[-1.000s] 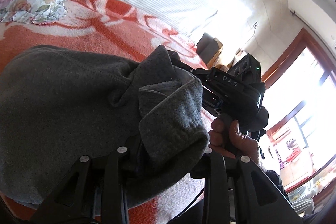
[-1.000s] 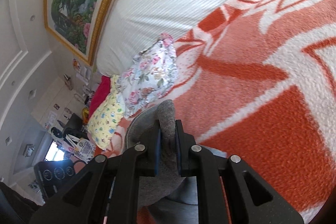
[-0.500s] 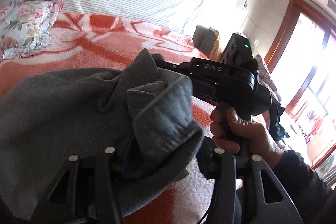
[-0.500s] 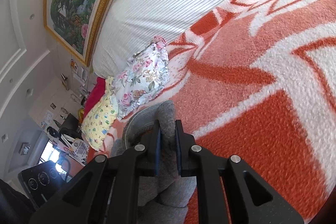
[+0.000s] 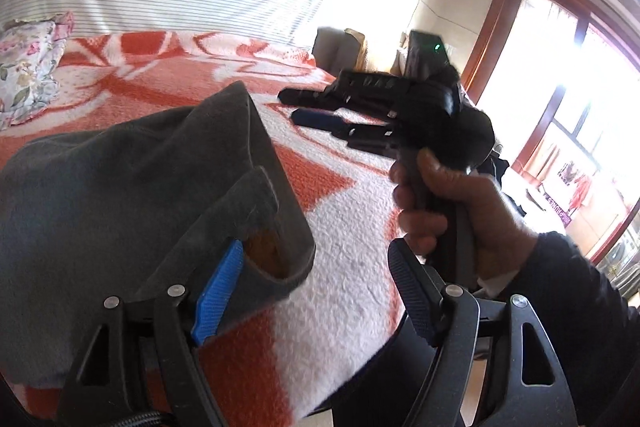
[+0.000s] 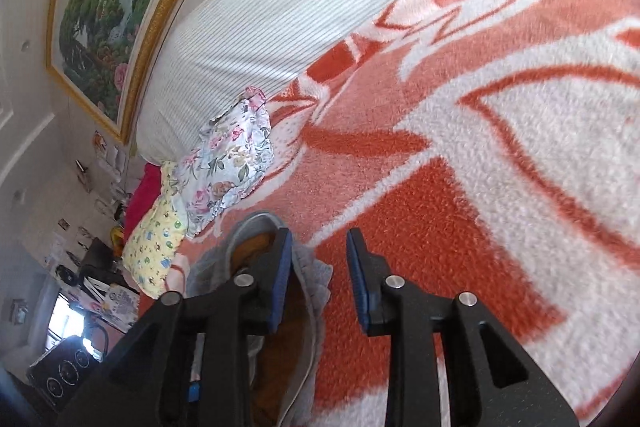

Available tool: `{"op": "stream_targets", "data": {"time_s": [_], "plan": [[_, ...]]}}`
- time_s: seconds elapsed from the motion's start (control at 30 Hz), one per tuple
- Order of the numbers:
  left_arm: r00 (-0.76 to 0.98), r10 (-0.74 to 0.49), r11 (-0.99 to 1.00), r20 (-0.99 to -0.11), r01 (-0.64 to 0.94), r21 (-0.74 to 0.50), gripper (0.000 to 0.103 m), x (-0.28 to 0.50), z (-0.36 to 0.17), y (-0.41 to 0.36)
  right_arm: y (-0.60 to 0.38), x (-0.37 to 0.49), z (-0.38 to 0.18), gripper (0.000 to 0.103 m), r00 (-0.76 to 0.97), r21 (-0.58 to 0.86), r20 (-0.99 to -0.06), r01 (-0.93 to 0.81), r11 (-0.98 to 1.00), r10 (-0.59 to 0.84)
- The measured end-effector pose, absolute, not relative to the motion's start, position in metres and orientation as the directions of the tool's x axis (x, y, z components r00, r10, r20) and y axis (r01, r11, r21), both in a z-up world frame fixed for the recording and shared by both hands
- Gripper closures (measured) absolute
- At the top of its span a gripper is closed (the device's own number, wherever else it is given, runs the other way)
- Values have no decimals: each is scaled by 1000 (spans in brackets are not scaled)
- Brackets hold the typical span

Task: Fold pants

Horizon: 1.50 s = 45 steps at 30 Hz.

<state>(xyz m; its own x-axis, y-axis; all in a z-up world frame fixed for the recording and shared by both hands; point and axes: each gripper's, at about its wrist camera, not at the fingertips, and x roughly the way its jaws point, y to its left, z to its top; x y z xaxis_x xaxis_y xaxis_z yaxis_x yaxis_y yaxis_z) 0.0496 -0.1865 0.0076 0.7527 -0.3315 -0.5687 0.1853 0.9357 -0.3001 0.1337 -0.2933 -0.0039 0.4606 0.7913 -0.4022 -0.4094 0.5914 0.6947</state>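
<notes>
We are letting go of the soft grey fleece pants [image 5: 120,195], which are lying in a thick, lumpy pile on the left part of the orange and white fuzzy blanket [image 5: 344,227] on the bed. The left gripper [image 5: 304,291] is opening, its jaws wide apart. The cuff end of the pants is leaning on the left blue pad, but nothing is squeezing it. To do this step well, we think we should pull both grippers straight back and slowly, so the ribbed pads are not dragging the cloth and undoing the fold.

The pants look thick and floppy, with an orange-brown fuzzy lining showing inside the cuff. The blanket looks woolly, so the pants should stay put on it.

Further right, a hand [image 5: 452,215] in a dark sleeve is holding the black right gripper [image 6: 318,271]. It is opening too. In the right wrist view its left pad is resting against the frilly grey edge of the pants, and the gap between the pads is showing only blanket. A flowery pillow [image 6: 228,163] is lying beyond, well apart from the pants.
</notes>
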Motion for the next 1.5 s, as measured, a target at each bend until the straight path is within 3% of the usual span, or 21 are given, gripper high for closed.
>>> {"op": "stream_targets", "data": {"time_s": [0.1, 0.33, 0.63, 0.7, 0.73, 0.83, 0.87, 0.93, 0.97, 1.0, 1.2, 1.3, 1.5], "plan": [[764, -299, 945, -571, 154, -288, 28, 42, 9, -179, -290, 122, 13, 57, 462, 677, -392, -441, 589, 796], [795, -210, 965, -569, 76, -250, 22, 53, 16, -156, -267, 112, 30, 53, 415, 669, -397, -480, 567, 819], [769, -158, 986, -619, 97, -133, 23, 99, 4, -176, -249, 125, 11, 49, 371, 698, -435, -436, 568, 820], [740, -180, 983, -648, 107, -152, 39, 111, -4, -174, -246, 131, 4, 49, 362, 710, -444, -417, 568, 820], [732, -184, 982, -656, 104, -159, 52, 114, -6, -171, -245, 134, 0, 49, 362, 718, -447, -401, 569, 818], [728, -241, 969, -642, 138, -207, 74, 116, -4, -160, -244, 141, -4, 49, 355, 746, -412, -397, 535, 839], [723, -256, 965, -642, 148, -217, 78, 116, -3, -158, -243, 142, -4, 51, 356, 750, -402, -401, 527, 844], [714, -292, 954, -636, 172, -245, 87, 115, -1, -156, -241, 146, -4, 68, 362, 744, -401, -407, 530, 842], [712, -309, 949, -631, 185, -257, 88, 114, 2, -155, -239, 147, -3, 86, 362, 738, -411, -406, 538, 837], [712, -322, 944, -623, 197, -263, 89, 112, 6, -155, -238, 148, -2, 91, 363, 732, -420, -407, 547, 832], [738, -400, 915, -543, 286, -285, 89, 69, 46, -158, -245, 134, 31, 93, 382, 685, -371, -503, 527, 846], [713, -408, 912, -570, 292, -287, 89, 66, 33, -164, -246, 124, 35, 93, 363, 644, -378, -557, 524, 851], [656, -387, 922, -648, 285, -263, 89, 80, -15, -183, -253, 132, -19, 93, 377, 627, -496, -468, 623, 782]]}}
